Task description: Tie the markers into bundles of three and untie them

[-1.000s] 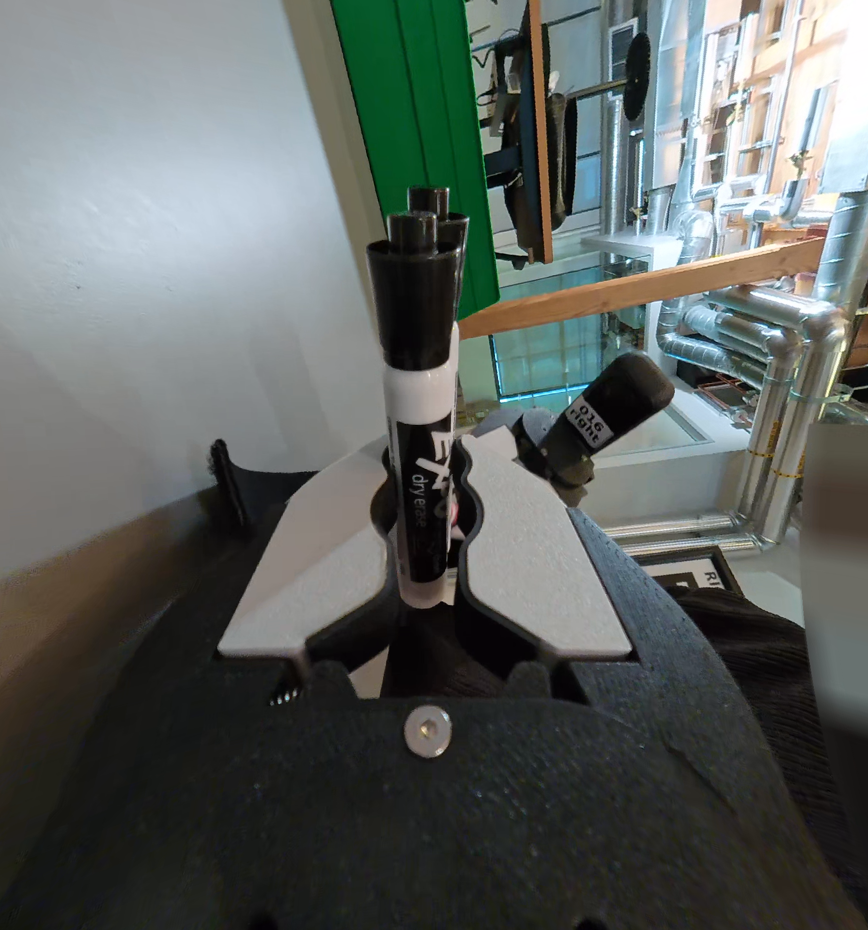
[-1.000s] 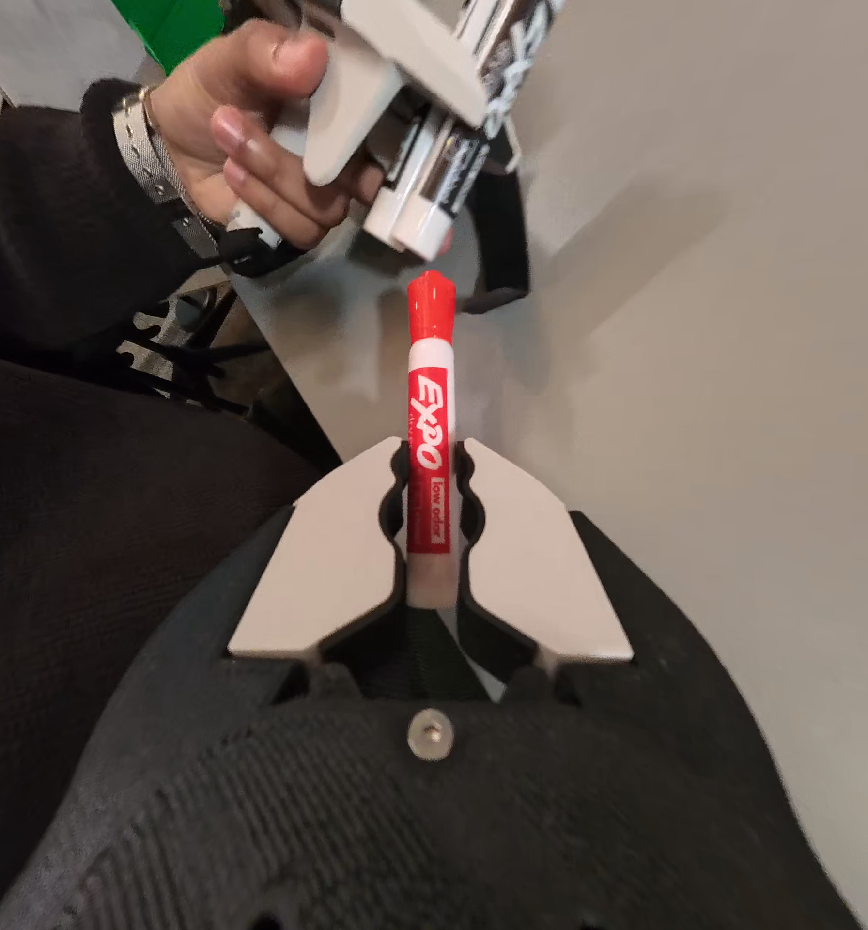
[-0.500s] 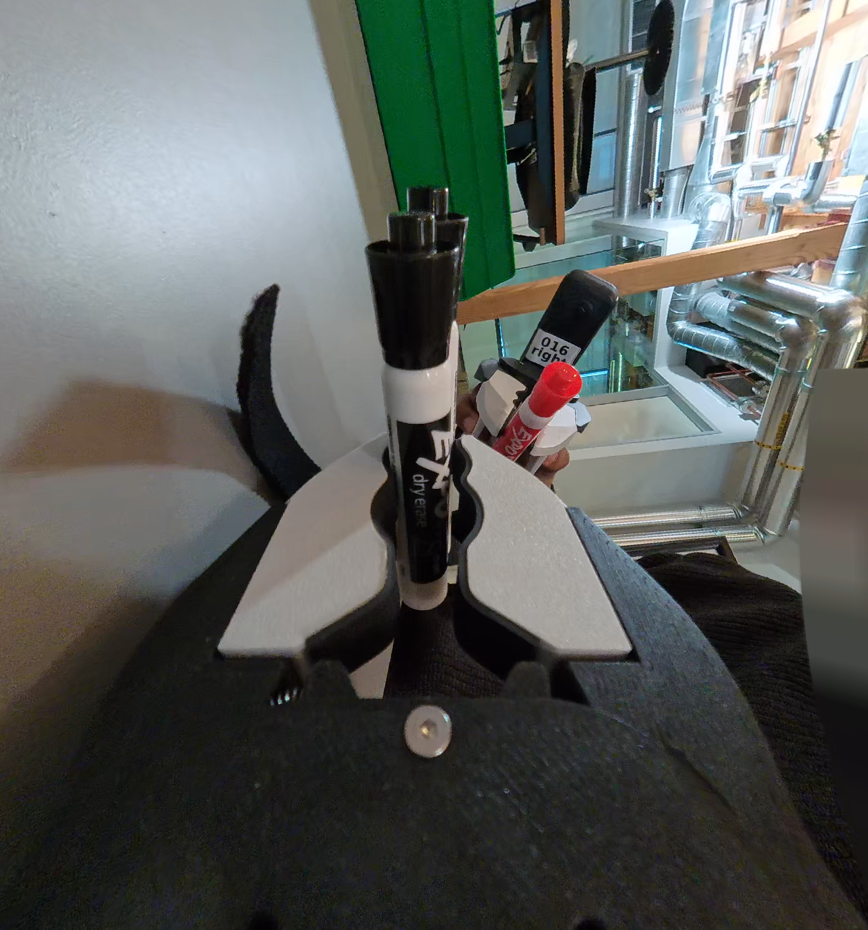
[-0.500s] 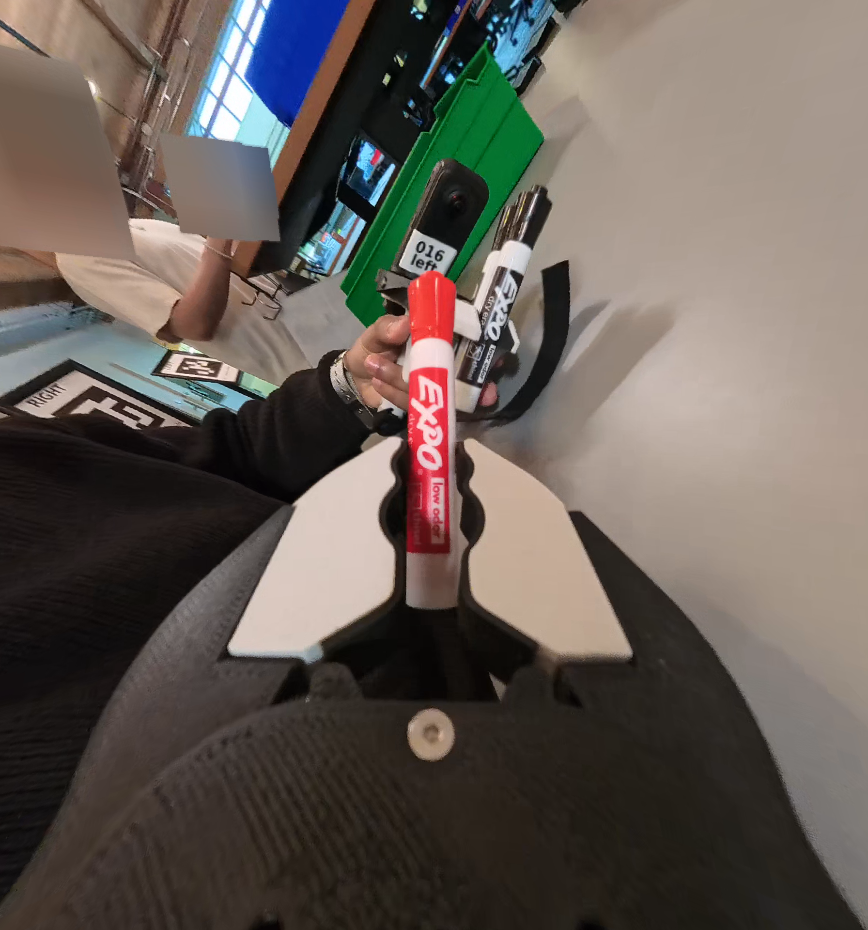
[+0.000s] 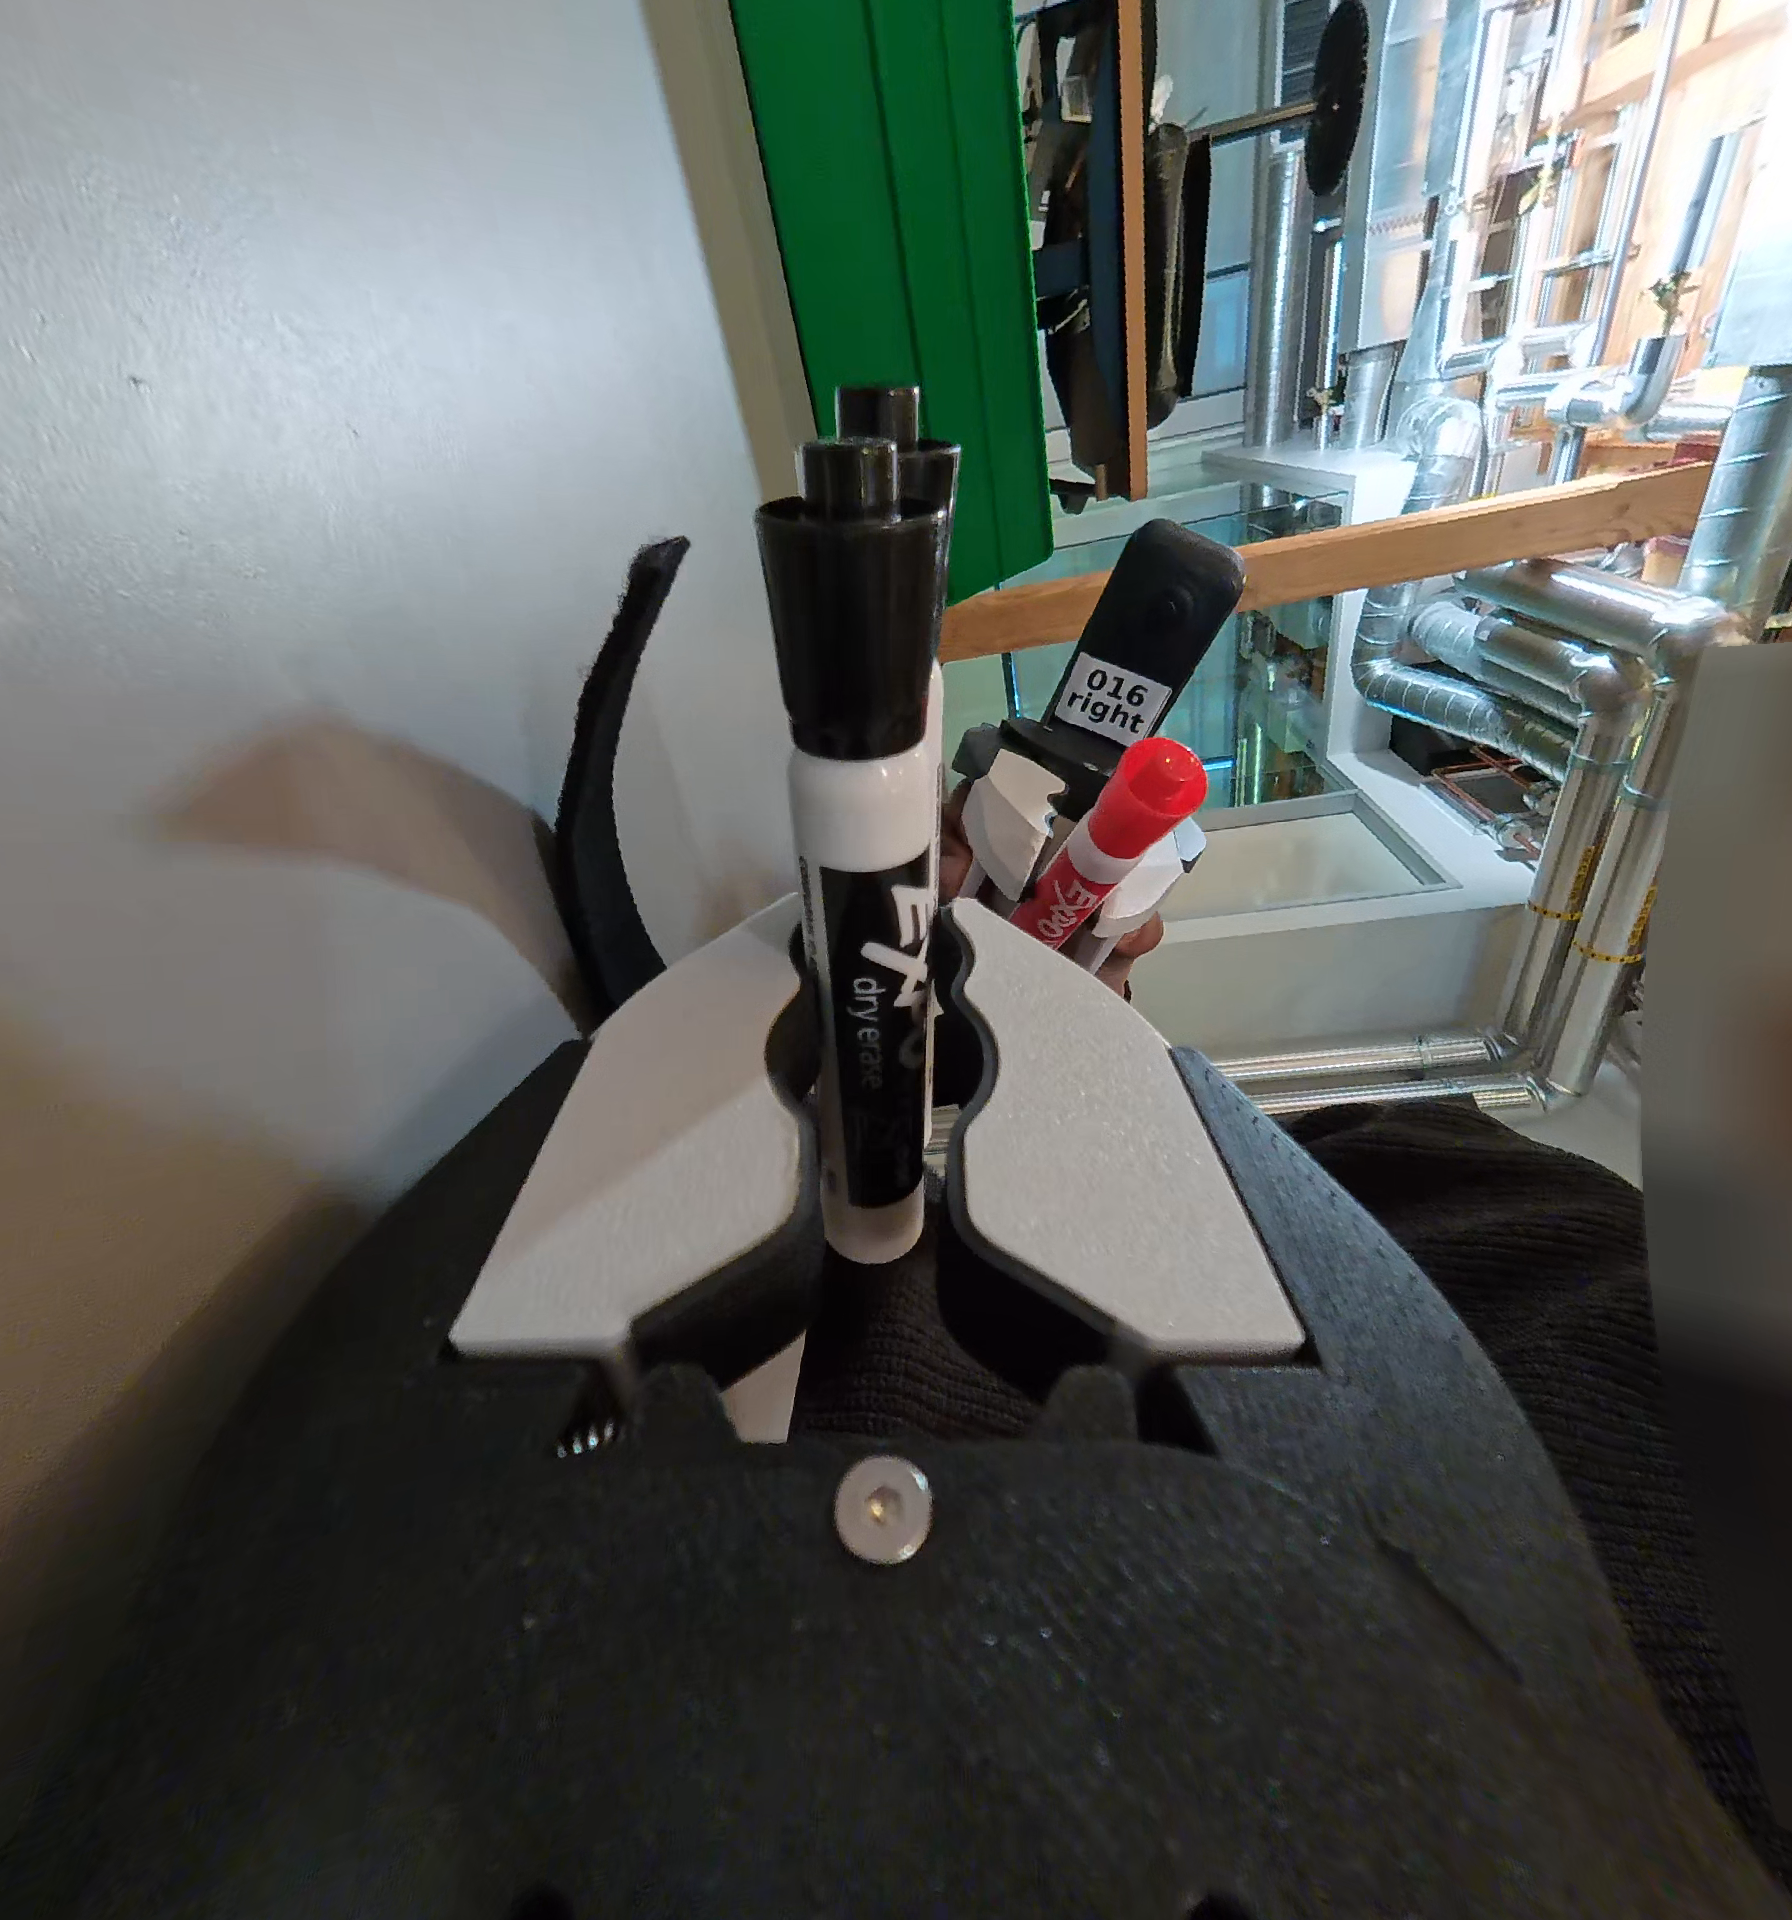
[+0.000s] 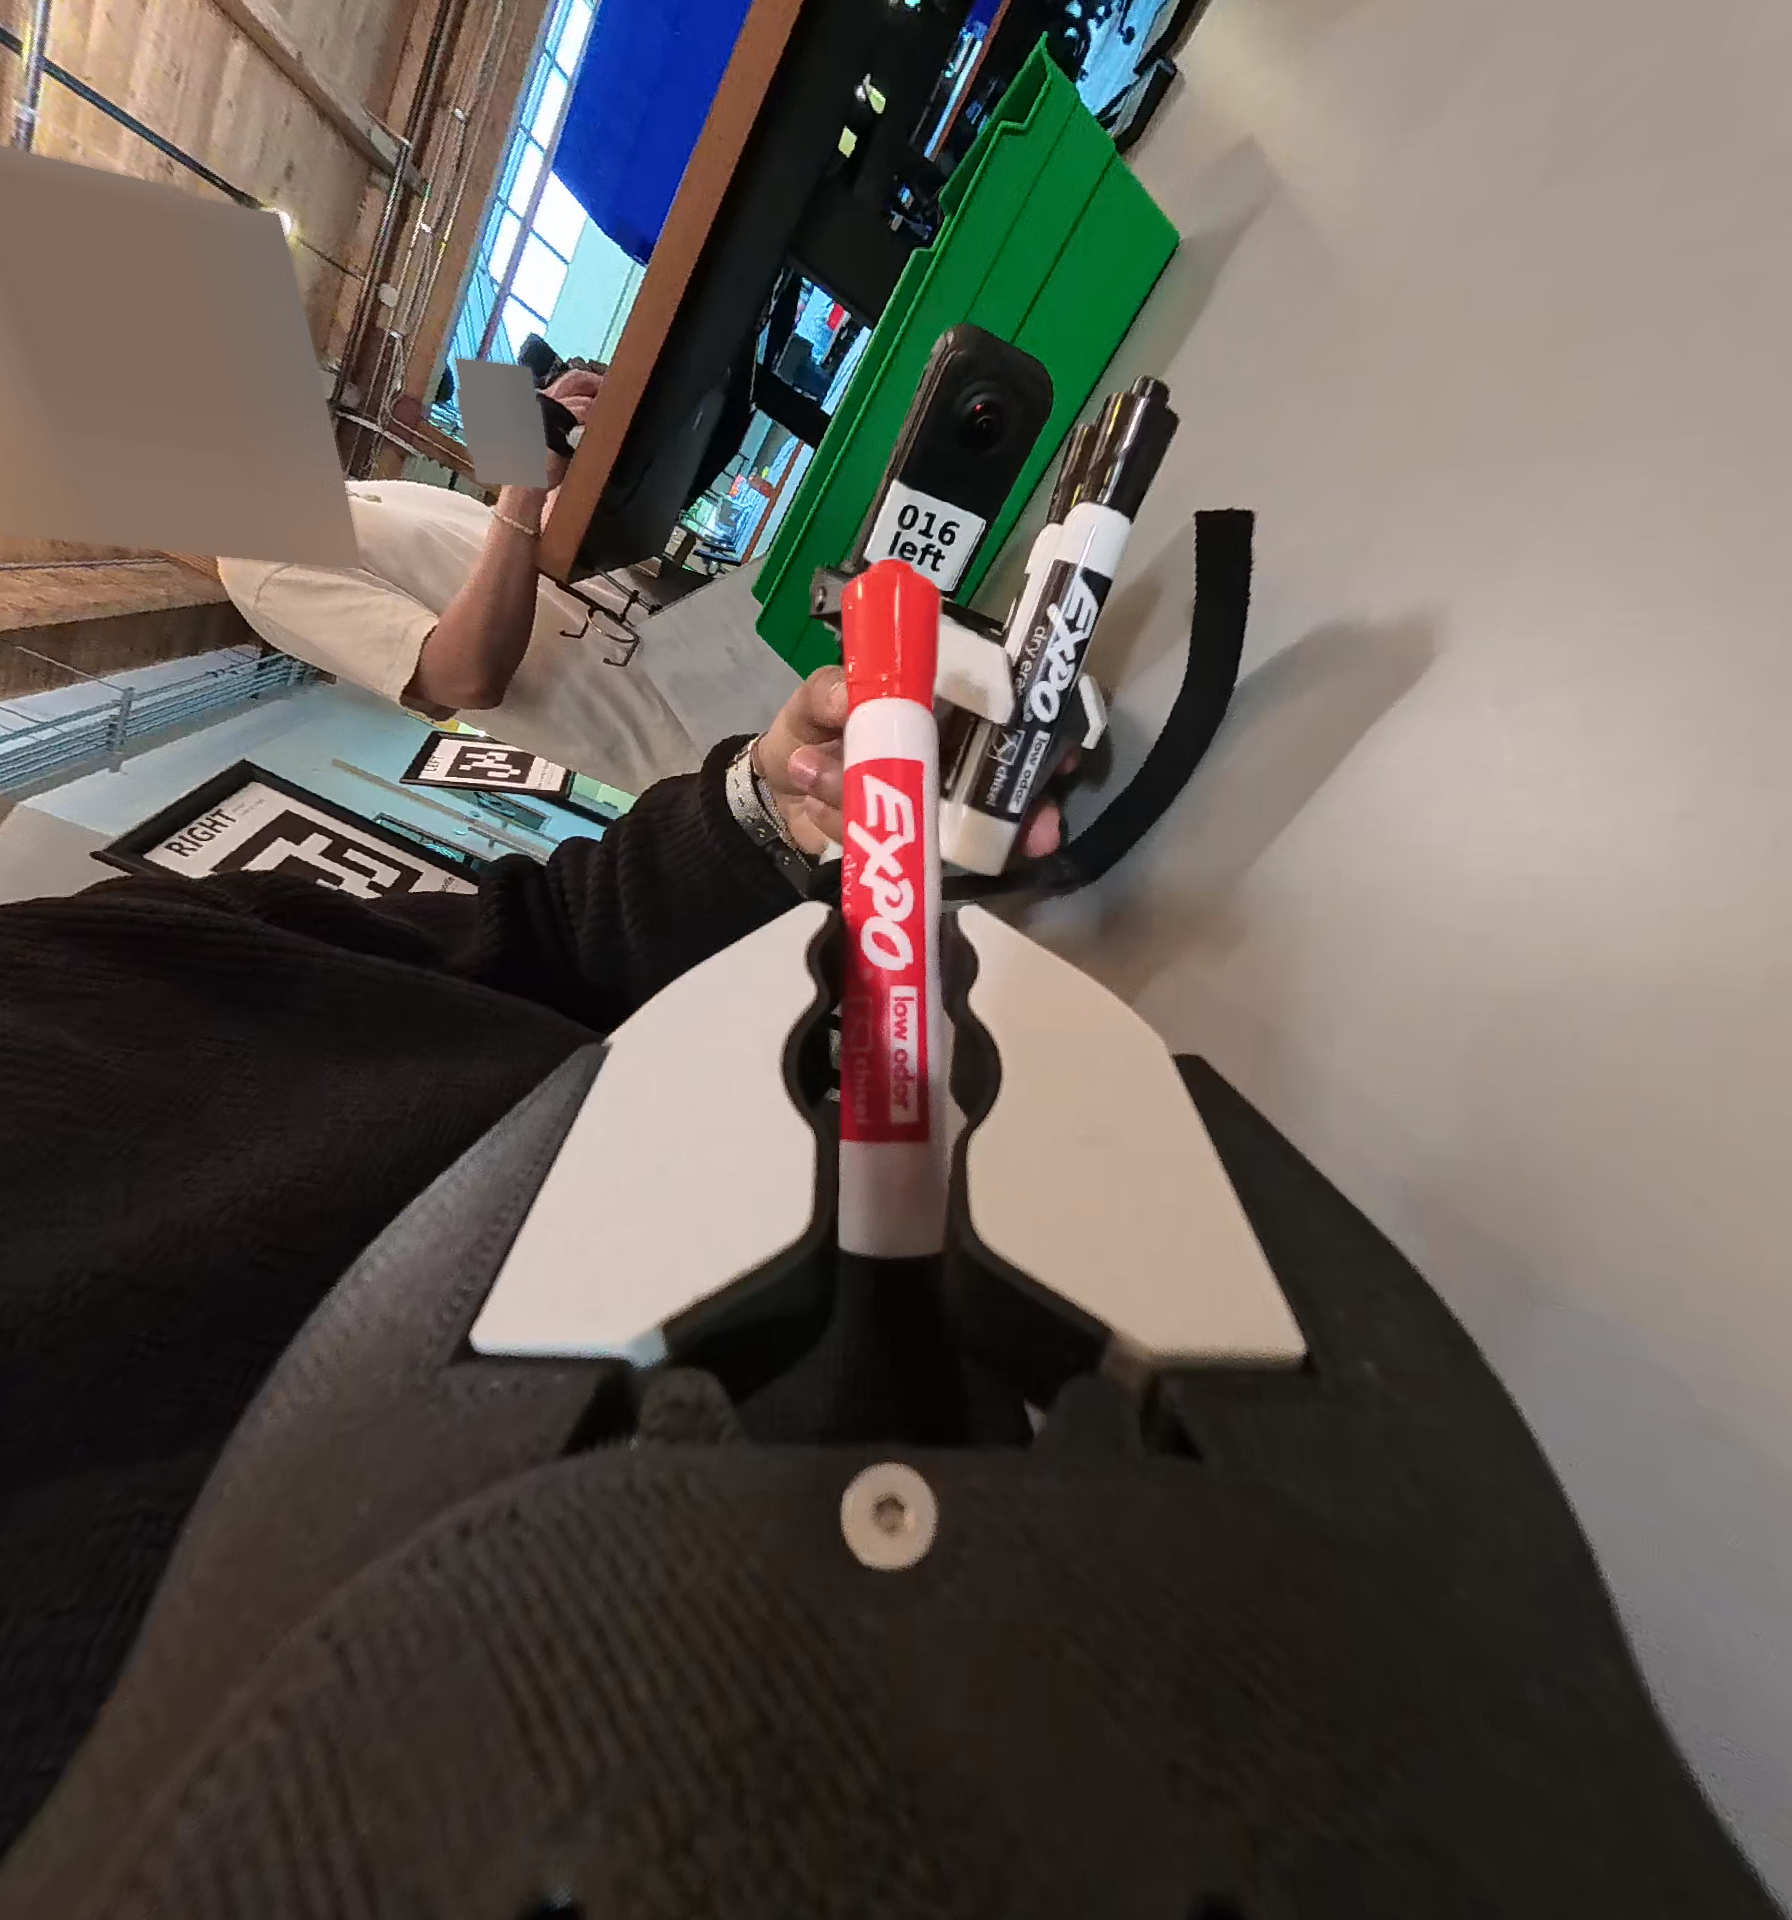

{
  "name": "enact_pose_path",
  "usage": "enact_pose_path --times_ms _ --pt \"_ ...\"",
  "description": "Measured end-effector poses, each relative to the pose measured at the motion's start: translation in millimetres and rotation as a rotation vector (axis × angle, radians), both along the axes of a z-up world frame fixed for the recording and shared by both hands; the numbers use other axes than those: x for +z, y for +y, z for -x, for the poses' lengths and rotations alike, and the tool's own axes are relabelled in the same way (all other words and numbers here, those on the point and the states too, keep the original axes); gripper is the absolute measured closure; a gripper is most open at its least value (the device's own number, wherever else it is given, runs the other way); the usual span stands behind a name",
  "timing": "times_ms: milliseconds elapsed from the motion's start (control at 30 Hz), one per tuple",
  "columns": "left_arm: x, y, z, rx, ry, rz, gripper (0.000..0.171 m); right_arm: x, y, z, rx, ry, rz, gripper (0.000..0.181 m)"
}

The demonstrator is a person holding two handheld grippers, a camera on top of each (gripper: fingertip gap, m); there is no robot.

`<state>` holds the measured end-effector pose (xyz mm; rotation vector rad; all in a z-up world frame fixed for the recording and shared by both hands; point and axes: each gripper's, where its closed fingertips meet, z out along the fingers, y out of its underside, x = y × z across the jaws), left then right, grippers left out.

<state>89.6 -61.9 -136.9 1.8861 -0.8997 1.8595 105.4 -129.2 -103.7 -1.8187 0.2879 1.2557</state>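
My left gripper (image 5: 876, 925) is shut on two black markers (image 5: 861, 831), held side by side and pointing forward. A black strap (image 5: 611, 790) hangs from them on the left. My right gripper (image 6: 887, 920) is shut on a red marker (image 6: 887, 831), cap forward. In the left wrist view the right gripper (image 5: 1068, 883) with the red marker (image 5: 1120, 831) is just beyond my right finger. In the right wrist view the left gripper (image 6: 1017, 717) holds the black markers (image 6: 1063, 623) with the strap (image 6: 1198, 707) curling beside them, just past the red cap.
A light grey table (image 6: 1494, 727) lies under both grippers. A green tray (image 6: 985, 343) stands at its far edge and also shows in the left wrist view (image 5: 902, 260). A seated person (image 6: 393, 603) is beyond. My black sleeve (image 6: 196, 1091) fills the left. One gripper's finger ends stand about 9 centimetres off the other's.
Both grippers swung apart and now face each other. The right gripper with the red marker came into the left view. The strap lifted upward beside the black markers.
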Motion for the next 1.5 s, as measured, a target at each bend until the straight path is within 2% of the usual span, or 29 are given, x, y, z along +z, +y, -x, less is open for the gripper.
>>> enact_pose_path --times_ms 433,1133,1500 --pt "-2 -1 3 -0.002 0.006 -0.007 0.152 -3 5 6 0.017 0.02 0.015 0.163" --pt "9 -21 7 -0.103 -0.07 -0.066 0.152 0 6 -2 -0.014 0.116 0.009 0.163" --pt "12 -18 5 -0.078 -0.092 -0.071 0.153 0 9 -6 -0.019 0.177 0.013 0.163"
